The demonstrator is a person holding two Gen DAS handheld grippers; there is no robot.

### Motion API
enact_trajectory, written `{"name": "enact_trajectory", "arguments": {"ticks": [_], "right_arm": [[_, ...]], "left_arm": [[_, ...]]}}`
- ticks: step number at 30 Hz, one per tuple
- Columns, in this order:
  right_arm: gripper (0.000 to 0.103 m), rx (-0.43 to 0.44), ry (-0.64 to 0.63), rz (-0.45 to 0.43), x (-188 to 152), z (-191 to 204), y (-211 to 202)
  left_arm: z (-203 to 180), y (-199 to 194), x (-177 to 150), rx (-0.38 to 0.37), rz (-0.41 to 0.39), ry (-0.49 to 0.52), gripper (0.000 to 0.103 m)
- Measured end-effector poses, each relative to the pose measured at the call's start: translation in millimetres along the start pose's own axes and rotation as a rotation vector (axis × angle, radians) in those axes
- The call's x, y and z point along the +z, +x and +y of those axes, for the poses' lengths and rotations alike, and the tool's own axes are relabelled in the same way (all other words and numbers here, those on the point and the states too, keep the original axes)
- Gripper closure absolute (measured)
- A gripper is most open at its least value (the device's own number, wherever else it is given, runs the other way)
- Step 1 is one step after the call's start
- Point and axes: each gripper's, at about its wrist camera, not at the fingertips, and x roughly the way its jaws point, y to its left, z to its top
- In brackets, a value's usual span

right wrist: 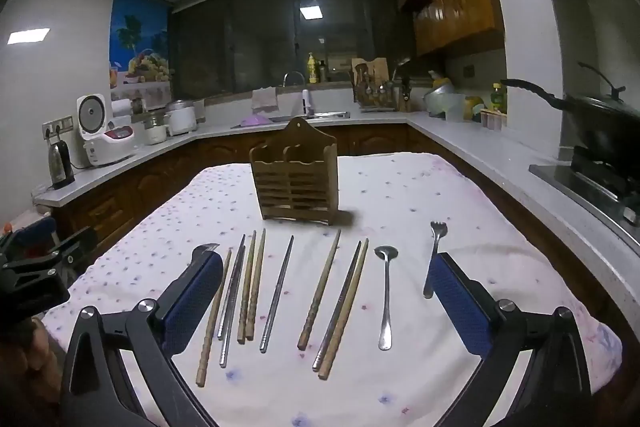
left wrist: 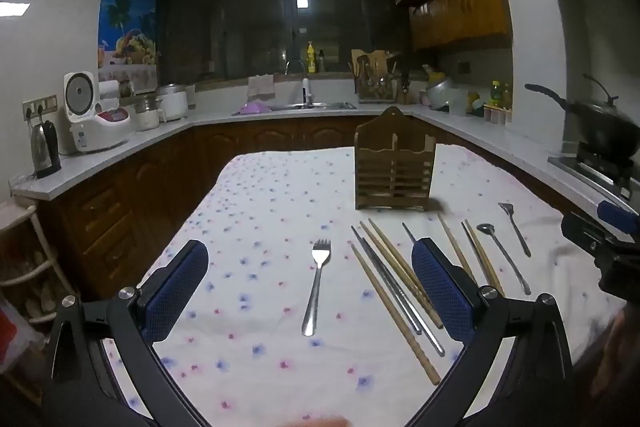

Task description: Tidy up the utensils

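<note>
A wooden slatted utensil holder (left wrist: pixel 394 165) stands upright on the floral tablecloth, also in the right wrist view (right wrist: pixel 295 174). Before it lie a large metal fork (left wrist: pixel 316 285), several wooden and metal chopsticks (left wrist: pixel 394 293) (right wrist: pixel 280 291), a metal spoon (left wrist: pixel 505 255) (right wrist: pixel 385 295) and a small fork (left wrist: pixel 516 229) (right wrist: pixel 434 255). My left gripper (left wrist: pixel 310 285) is open above the large fork, holding nothing. My right gripper (right wrist: pixel 324 289) is open above the chopsticks and spoon, holding nothing. Only the large fork's tines (right wrist: pixel 210 247) show in the right wrist view, behind the left finger.
The table (right wrist: pixel 400 187) is covered by a white flowered cloth. Kitchen counters surround it: a rice cooker (left wrist: pixel 94 115) and kettle (left wrist: pixel 44 149) on the left, a sink (left wrist: pixel 312 105) at the back, a wok on the stove (right wrist: pixel 600 131) on the right.
</note>
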Motion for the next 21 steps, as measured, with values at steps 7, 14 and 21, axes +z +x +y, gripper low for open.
{"name": "enact_trajectory", "arguments": {"ticks": [7,14,21], "right_arm": [[0.000,0.001,0.000,0.005,-1,1,-1],[0.000,-0.006,-0.008,0.010,-1,1,6],[0.000,-0.008,-0.006,0.005,0,-2,2]], "left_arm": [[13,-3,-1,-0.013,0.035,-0.057,0.000],[10,4,2,-0.012,0.047,-0.045,0.000],[9,5,3,-0.004,0.042,-0.042,0.000]]}}
